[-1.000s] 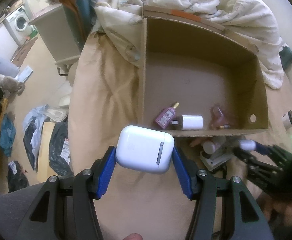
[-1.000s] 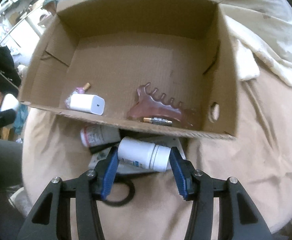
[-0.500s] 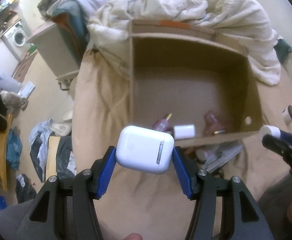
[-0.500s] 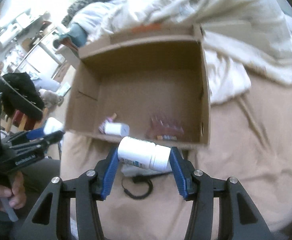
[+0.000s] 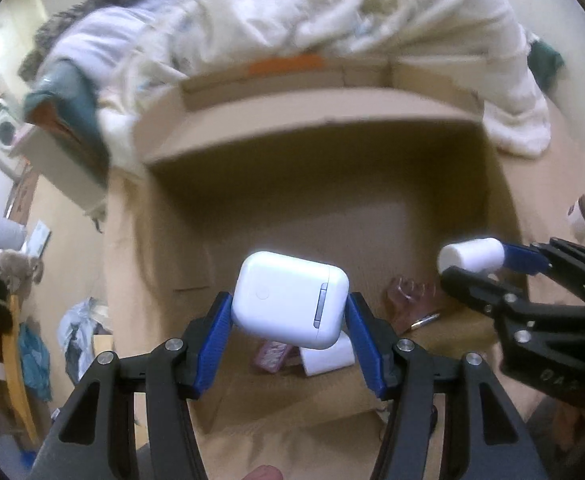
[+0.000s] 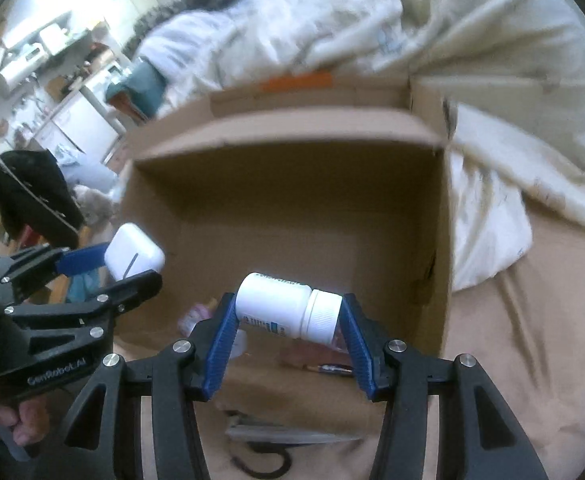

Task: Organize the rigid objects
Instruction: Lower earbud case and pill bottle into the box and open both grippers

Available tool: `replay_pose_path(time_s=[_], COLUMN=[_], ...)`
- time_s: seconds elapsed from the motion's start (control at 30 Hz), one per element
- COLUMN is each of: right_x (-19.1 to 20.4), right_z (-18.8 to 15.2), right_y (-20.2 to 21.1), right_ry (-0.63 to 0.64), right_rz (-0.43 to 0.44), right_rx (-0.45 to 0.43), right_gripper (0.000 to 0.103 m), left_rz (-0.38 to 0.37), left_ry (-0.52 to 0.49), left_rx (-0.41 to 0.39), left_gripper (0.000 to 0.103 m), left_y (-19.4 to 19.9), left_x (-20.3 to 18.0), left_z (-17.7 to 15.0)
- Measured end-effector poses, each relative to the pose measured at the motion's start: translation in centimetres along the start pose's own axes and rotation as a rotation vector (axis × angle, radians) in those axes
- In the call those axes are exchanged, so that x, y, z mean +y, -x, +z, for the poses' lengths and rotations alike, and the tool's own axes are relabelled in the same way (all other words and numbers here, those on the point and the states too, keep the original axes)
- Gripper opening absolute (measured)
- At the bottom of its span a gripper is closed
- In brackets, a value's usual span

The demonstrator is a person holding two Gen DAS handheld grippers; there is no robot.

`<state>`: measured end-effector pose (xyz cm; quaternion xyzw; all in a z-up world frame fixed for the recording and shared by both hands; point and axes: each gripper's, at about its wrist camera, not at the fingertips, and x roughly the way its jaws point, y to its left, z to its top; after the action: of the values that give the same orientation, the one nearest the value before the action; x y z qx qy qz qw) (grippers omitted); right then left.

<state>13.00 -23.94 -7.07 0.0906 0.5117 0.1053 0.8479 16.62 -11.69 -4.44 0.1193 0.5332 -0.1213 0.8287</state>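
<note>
Left wrist view: white earbud case (image 5: 290, 294) clamped between blue pads of left gripper (image 5: 290, 320), held over open cardboard box (image 5: 292, 120); long axis across the jaws, hinge strip facing camera at right, round button at centre. No brand readable on case. Below it on box floor: pink bottle (image 5: 272, 354), white charger block (image 5: 328, 356), pinkish hair claw (image 5: 410, 296), small battery (image 5: 424, 319) just beside claw. Right gripper (image 5: 476, 264) at right edge, white pill bottle (image 5: 472, 254) gripped in its jaws.

Right wrist view: white pill bottle (image 6: 288, 306) grasped end to end by right gripper (image 6: 288, 320), lying crosswise, ribbed cap toward right pad, base toward left; label print blue, too blurred to read. Held above box's near part. Left gripper (image 6: 112, 268) at left, body marked "GenRobot.AI", hand (image 6: 12, 424) under it. Box on beige bed sheet (image 6: 532, 340), cream duvet (image 6: 472, 60) bunched behind.
</note>
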Motion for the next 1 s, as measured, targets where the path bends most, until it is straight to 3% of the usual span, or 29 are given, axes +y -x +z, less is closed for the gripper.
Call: replay_pose_path(time_s=[0.13, 0.2, 0.53, 1.0], right_x=[-0.2, -0.1, 0.6, 0.2], right_z=[-0.3, -0.7, -1.4, -1.7], right_y=[-1.6, -1.9, -4.2, -5.5], right_ry=[0.018, 0.037, 0.087, 0.046], right_rz=[0.002, 0.0, 0.002, 0.019], right_rx=[0.039, 0.047, 0.102, 0.157], right_gripper=[0.054, 0.054, 0.054, 0.054], left_rz=[0.04, 0.021, 0.059, 0.068], left_ry=[0.03, 0.05, 0.014, 0.021], left_rx=[0.027, 0.048, 0.095, 0.119], left_gripper=[0.054, 0.054, 0.054, 0.054], left_y=[-2.5, -3.1, -5.2, -5.4], left_x=[0.1, 0.2, -0.1, 0.3], left_z=[-0.6, -0.6, -0.9, -1.0])
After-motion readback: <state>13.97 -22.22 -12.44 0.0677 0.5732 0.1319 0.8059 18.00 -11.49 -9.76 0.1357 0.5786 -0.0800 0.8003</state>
